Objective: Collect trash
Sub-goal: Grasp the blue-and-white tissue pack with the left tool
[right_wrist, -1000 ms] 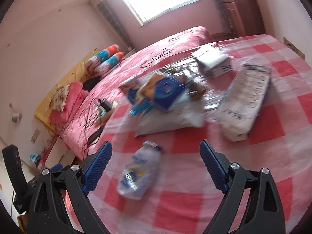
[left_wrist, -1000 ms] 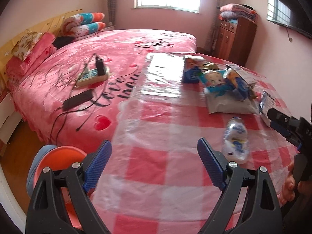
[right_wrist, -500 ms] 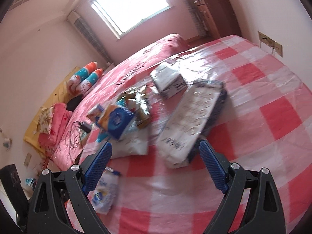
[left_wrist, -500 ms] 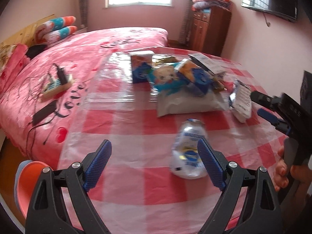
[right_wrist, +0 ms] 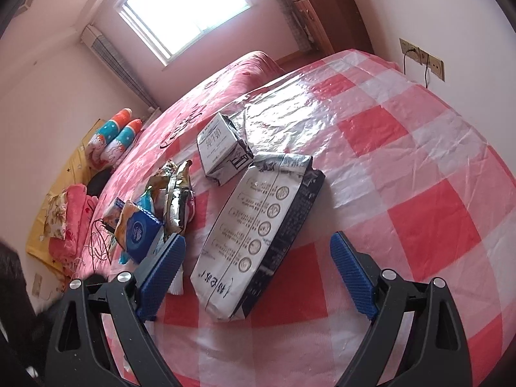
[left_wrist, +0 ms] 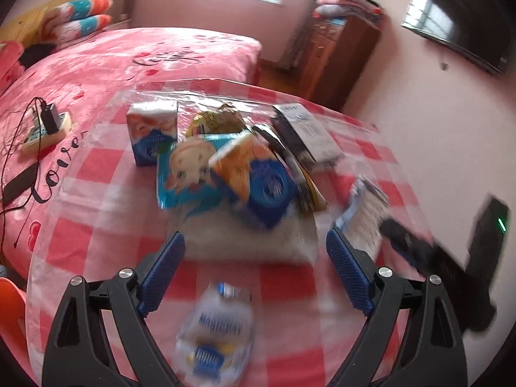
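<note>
Trash lies on a table with a red-and-white checked cloth (left_wrist: 96,167). My left gripper (left_wrist: 254,254) is open above a crushed clear plastic bottle (left_wrist: 216,332), which lies low between its arms. Beyond it lie a white bag (left_wrist: 251,242), blue snack wrappers (left_wrist: 222,174) and a small carton (left_wrist: 151,132). My right gripper (right_wrist: 258,258) is open, with a long grey-and-black packet (right_wrist: 258,238) between its fingers, untouched. A white milk carton (right_wrist: 222,148) lies behind the packet. In the left wrist view the right gripper (left_wrist: 406,245) shows blurred at the right.
A bed with a pink cover (left_wrist: 129,54) adjoins the table, with a power strip and cables (left_wrist: 45,125) on it. A wooden cabinet (left_wrist: 342,51) stands by the far wall. Wall sockets (right_wrist: 422,58) sit beside the table's far corner. An orange stool (left_wrist: 9,312) is at the lower left.
The left gripper has swung right and forward, so the bottle now lies between its arms. The right gripper has swung from the bottle to the long grey packet. Both stay open.
</note>
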Motion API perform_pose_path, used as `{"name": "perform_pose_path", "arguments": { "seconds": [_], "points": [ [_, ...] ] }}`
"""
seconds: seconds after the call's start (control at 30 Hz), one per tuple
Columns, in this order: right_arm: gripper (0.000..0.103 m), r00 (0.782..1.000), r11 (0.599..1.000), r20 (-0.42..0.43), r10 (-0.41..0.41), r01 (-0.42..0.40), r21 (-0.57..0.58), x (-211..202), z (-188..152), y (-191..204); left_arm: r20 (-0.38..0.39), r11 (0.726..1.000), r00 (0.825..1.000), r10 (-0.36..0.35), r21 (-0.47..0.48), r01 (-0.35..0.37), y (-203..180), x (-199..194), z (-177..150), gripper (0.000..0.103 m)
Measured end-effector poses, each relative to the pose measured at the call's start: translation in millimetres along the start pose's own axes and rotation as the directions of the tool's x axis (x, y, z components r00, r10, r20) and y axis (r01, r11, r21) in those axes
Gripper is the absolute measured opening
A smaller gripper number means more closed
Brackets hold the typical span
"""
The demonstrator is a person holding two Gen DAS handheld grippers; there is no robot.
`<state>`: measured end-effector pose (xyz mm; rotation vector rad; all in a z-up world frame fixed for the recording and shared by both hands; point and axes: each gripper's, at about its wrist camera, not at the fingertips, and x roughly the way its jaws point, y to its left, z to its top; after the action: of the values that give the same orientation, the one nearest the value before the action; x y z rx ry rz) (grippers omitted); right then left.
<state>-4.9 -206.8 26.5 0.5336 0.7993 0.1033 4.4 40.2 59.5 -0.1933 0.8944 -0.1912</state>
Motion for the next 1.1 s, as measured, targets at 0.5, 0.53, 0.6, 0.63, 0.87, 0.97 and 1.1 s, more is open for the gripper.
{"name": "perform_pose_path", "arguments": {
  "seconds": [0.5, 0.53, 0.6, 0.63, 0.87, 0.97, 1.1],
  "points": [
    [0.090, 1.000, 0.999, -0.024, -0.004, 0.003, -0.051, 11.2, 1.6, 5.7, -0.037, 0.969, 0.983, 0.180, -0.165, -0.184, -2.5, 53.0, 46.4, 0.090],
    [0.090, 1.000, 0.999, -0.024, -0.004, 0.003, -0.051, 11.3, 1.2, 5.3, -0.044, 0.965, 0.979, 0.199, -0.165, -0.203, -2.2, 56.0, 47.2, 0.090],
    [0.090, 1.000, 0.999, -0.023, -0.003, 0.002, -0.054, 11.0, 1.2, 5.1, -0.053, 0.958, 0.973, 0.227, -0.168, -0.233, -1.1, 60.2, 47.7, 0.088],
    [0.090, 1.000, 0.998, -0.022, -0.002, 0.001, -0.055, 10.8, 1.2, 5.0, -0.053, 0.955, 0.970, 0.237, -0.169, -0.242, -0.5, 61.1, 47.8, 0.087],
    [0.090, 1.000, 0.999, -0.030, 0.000, -0.001, -0.039, 11.3, 2.3, -1.1, -0.031, 0.962, 0.973, 0.227, -0.151, -0.229, 2.4, 52.2, 40.1, 0.064],
    [0.090, 0.999, 0.998, -0.030, -0.029, 0.028, -0.053, 11.1, 2.3, -0.4, -0.055, 0.973, 0.978, 0.201, -0.106, -0.206, -5.4, 52.6, 31.9, 0.053],
    [0.090, 0.999, 0.996, -0.038, -0.038, 0.035, -0.077, 11.9, 2.0, 1.0, -0.069, 0.979, 0.977, 0.200, -0.013, -0.201, -18.4, 50.8, 14.9, 0.050]
  ]
}}
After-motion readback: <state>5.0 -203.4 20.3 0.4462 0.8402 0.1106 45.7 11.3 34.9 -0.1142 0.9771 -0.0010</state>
